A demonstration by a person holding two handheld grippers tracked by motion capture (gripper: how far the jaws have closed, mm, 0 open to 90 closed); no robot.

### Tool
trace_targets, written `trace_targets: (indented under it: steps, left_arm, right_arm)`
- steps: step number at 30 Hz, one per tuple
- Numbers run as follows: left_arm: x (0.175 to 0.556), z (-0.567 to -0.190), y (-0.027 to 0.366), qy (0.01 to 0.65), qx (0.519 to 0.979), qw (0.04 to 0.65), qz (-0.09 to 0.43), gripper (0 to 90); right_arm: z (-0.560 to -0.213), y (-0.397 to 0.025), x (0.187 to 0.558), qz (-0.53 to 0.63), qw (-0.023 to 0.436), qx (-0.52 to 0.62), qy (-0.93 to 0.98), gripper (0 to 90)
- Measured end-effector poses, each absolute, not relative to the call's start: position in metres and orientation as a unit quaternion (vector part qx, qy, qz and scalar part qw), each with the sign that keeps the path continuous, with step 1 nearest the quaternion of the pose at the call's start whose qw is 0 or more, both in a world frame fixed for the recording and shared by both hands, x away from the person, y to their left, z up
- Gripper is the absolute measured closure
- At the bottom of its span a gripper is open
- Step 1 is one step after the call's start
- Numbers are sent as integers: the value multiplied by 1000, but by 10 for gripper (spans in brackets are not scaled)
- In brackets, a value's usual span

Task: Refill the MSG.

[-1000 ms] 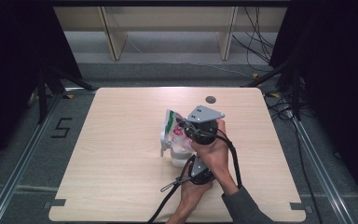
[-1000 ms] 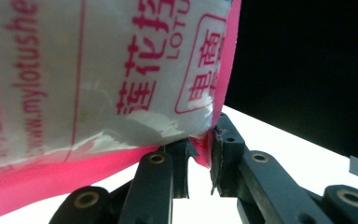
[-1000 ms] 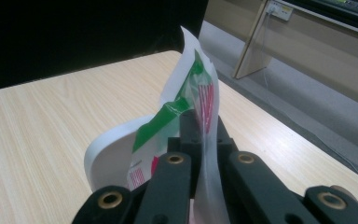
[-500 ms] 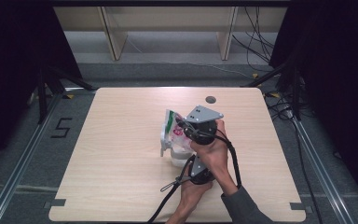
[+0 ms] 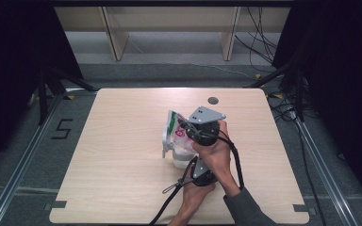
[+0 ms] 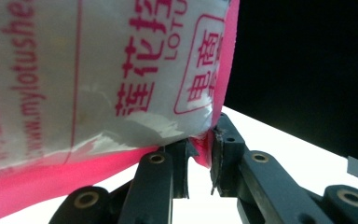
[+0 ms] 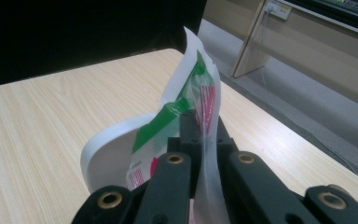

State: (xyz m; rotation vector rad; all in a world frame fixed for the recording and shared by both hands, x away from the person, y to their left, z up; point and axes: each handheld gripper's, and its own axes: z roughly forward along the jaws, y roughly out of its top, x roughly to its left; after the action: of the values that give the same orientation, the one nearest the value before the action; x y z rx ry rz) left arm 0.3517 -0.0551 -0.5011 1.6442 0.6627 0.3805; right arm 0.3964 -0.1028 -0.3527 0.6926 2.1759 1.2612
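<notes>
A white plastic bag (image 5: 173,128) with green and pink print stands tilted over a white container (image 5: 181,155) near the table's middle. My right gripper (image 5: 183,130), with its grey plate on top, is shut on the bag's upper edge; the right gripper view has the bag (image 7: 196,88) pinched between the jaws of that gripper (image 7: 200,128), above the container's rim (image 7: 107,147). From below, my left gripper (image 5: 191,159) is shut on the bag's pink bottom seam. In the left gripper view the bag (image 6: 98,74) looms close, its seam caught in the left gripper (image 6: 200,151).
The wooden table (image 5: 122,141) has a round cable hole (image 5: 212,100) at its far edge. Black cables (image 5: 169,197) trail from the grippers toward the near edge. Shelf legs and floor cables lie beyond the table.
</notes>
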Motion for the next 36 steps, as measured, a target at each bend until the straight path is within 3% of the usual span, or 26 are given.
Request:
trace_targets:
  steps: [27, 36]
  left_arm:
    - [350, -501, -58, 293, 700, 632, 154, 784]
    - [351, -500, -55, 285, 715, 617, 163, 784]
  right_arm:
    - [-354, -100, 396, 462, 254, 263, 808, 892]
    - [-354, -100, 397, 463, 259, 259, 807, 892]
